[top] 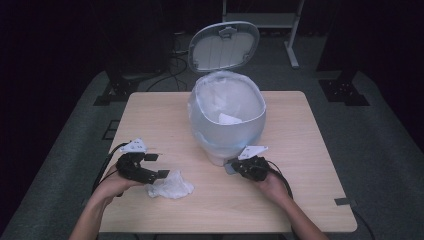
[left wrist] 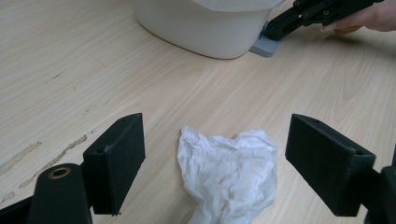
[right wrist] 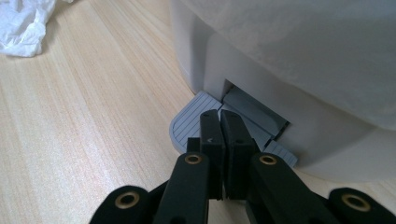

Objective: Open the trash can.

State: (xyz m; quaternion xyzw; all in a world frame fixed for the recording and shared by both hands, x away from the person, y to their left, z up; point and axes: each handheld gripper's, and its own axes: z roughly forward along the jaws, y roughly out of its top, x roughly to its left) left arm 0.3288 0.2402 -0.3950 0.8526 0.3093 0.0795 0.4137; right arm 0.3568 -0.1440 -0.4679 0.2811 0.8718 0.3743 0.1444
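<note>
Two hands, two jobs: your left gripper [top: 153,165] has its jaws spread wide around the crumpled tissue [left wrist: 227,173] on the table [top: 310,150] (pads not touching it yet), so centre the wad and pinch low. Over at the pedal bin [top: 227,125], lid [top: 224,46] up, your right gripper [right wrist: 219,123] sits jaws shut on the grey pedal [right wrist: 187,122]. Keep pressing until the tissue's in.

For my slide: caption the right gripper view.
Shut right gripper pressing the bin's grey pedal; crumpled tissue lies beyond.
</note>
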